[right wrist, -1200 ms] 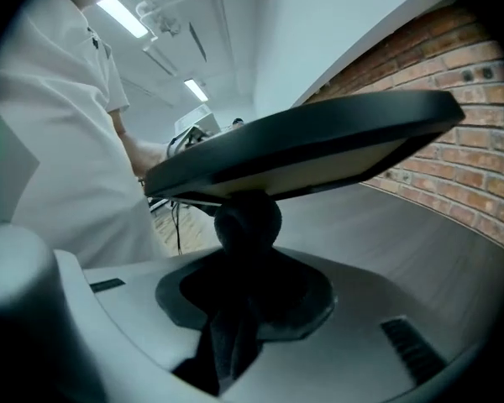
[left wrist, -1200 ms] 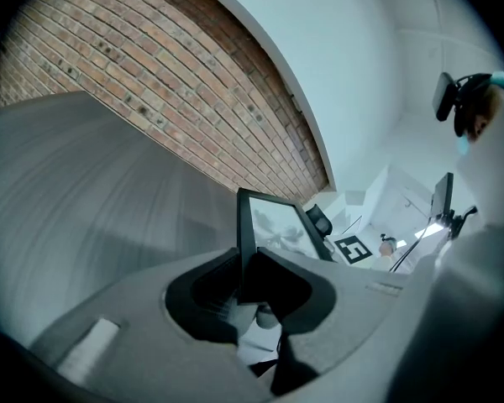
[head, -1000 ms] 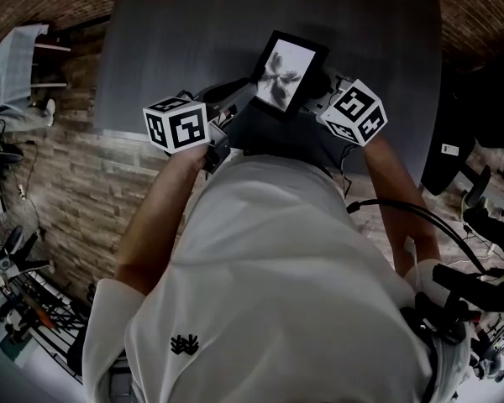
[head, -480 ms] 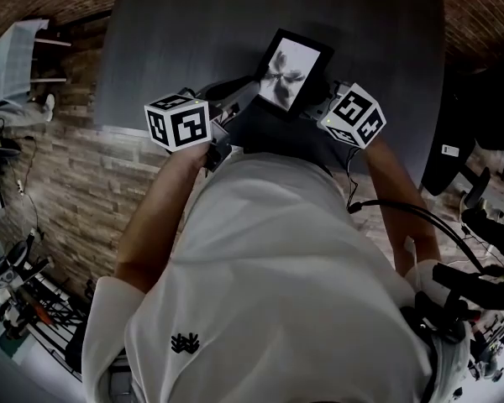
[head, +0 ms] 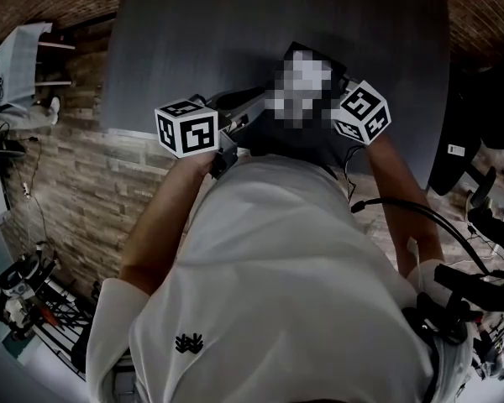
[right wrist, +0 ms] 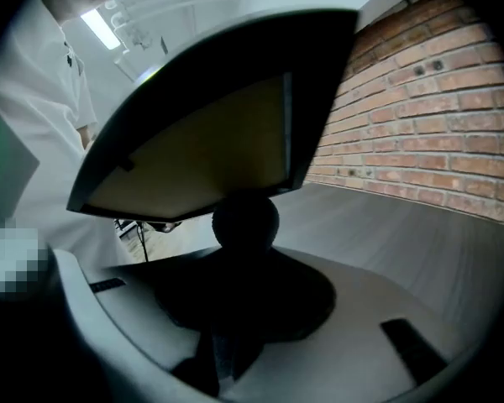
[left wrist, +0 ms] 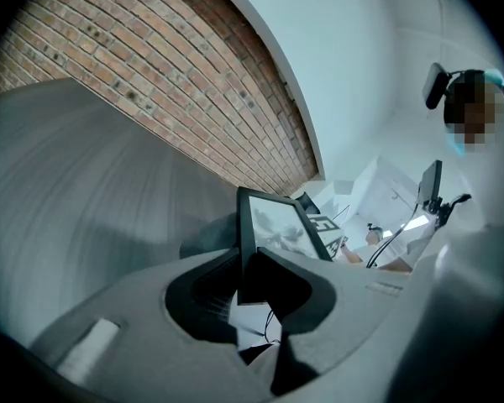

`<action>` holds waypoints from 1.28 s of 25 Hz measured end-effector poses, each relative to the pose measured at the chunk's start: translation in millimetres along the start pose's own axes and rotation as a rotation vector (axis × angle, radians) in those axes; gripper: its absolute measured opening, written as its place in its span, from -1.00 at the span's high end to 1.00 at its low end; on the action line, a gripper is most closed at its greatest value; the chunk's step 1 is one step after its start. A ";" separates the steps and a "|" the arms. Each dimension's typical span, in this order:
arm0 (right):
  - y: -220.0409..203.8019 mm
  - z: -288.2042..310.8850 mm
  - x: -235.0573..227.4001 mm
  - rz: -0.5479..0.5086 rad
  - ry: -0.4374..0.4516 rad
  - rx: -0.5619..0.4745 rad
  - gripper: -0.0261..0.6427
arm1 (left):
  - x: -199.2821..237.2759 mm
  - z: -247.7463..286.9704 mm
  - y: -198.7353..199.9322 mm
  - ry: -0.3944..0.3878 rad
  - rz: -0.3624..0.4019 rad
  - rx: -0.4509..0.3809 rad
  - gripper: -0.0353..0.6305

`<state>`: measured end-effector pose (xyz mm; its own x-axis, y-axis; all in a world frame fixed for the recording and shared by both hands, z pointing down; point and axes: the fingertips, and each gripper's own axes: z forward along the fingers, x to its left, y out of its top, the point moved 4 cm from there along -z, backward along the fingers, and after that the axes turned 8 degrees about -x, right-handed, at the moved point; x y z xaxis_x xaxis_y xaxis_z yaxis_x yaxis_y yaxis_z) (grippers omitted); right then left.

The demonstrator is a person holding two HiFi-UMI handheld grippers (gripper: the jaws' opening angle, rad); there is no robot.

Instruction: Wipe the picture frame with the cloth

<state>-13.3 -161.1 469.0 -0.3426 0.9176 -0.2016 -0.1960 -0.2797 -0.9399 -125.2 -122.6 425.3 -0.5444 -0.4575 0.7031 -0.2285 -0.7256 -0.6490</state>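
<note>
Holding the picture frame (left wrist: 273, 223) upright by one edge, my left gripper (left wrist: 245, 263) is clamped on it, while my right gripper (right wrist: 239, 267) pinches a dark cloth (right wrist: 245, 218) bunched against the lower edge of the frame's back. Both hang over the near part of a dark grey wood-grain table (head: 193, 32). A red brick wall (left wrist: 151, 74) stands beyond the table and a brick-patterned floor (head: 67, 183) lies below.
</note>
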 end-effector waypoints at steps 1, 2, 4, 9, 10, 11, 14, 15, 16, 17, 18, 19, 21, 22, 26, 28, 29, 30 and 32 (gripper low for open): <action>0.4 -3.6 -8.1 0.010 -0.027 -0.006 0.60 | -0.1 0.4 -1.5 -0.004 0.004 0.010 0.67; 0.7 -7.2 -15.8 0.019 -0.053 -0.012 0.60 | 0.1 0.6 -2.8 -0.007 0.007 0.018 0.67; 1.3 -13.4 -28.0 0.030 -0.101 -0.019 0.60 | 1.1 0.3 -3.6 -0.014 0.010 0.028 0.67; -5.7 -28.8 -47.3 0.086 -0.246 -0.011 0.60 | 6.1 -3.9 -2.3 -0.019 0.027 0.044 0.67; -7.8 -33.5 -50.4 0.104 -0.274 -0.016 0.60 | 8.5 -4.5 -1.5 -0.016 0.027 0.044 0.67; -9.2 -38.0 -52.7 0.124 -0.300 -0.024 0.60 | 11.5 -5.2 0.3 -0.010 0.027 0.042 0.67; -14.8 -54.3 -54.4 0.184 -0.361 -0.045 0.60 | 23.8 -4.3 6.6 0.031 0.033 0.022 0.67; -17.1 -61.3 -53.2 0.195 -0.380 -0.045 0.60 | 28.7 -2.2 8.4 0.046 0.033 0.013 0.67; -18.5 -68.1 -50.9 0.202 -0.398 -0.043 0.60 | 34.1 0.0 10.6 0.060 0.034 0.006 0.67; -18.7 -74.0 -47.5 0.208 -0.415 -0.041 0.60 | 40.3 1.6 13.2 0.074 0.035 0.000 0.67; -17.8 -79.1 -43.2 0.214 -0.430 -0.042 0.60 | 47.4 2.3 15.9 0.090 0.035 -0.005 0.67; -16.3 -83.7 -38.1 0.221 -0.442 -0.045 0.60 | 54.9 2.8 18.4 0.108 0.031 -0.011 0.67; -13.5 -93.9 -26.8 0.236 -0.459 -0.054 0.60 | 68.5 5.0 21.5 0.143 0.021 -0.023 0.67; -12.2 -99.5 -20.9 0.244 -0.467 -0.059 0.60 | 74.0 7.0 22.7 0.159 0.018 -0.027 0.66; -6.6 -112.2 -0.2 0.265 -0.484 -0.074 0.60 | 93.8 11.5 30.9 0.218 0.032 -0.035 0.67; -7.0 -112.5 9.4 0.269 -0.500 -0.073 0.60 | 105.0 11.6 35.6 0.243 0.037 -0.038 0.67; -8.2 -113.2 13.9 0.273 -0.515 -0.072 0.60 | 110.4 13.5 38.1 0.251 0.040 -0.036 0.67; -9.5 -114.3 17.6 0.276 -0.530 -0.070 0.60 | 115.5 16.3 40.7 0.257 0.044 -0.035 0.67; -11.8 -115.4 21.6 0.282 -0.543 -0.067 0.60 | 124.4 19.6 45.3 0.285 0.055 -0.036 0.67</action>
<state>87.6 -105.4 443.9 -0.7954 0.5309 -0.2925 0.0224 -0.4565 -0.8894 -187.5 -222.5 489.0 -0.7606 -0.3289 0.5598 -0.2184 -0.6824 -0.6976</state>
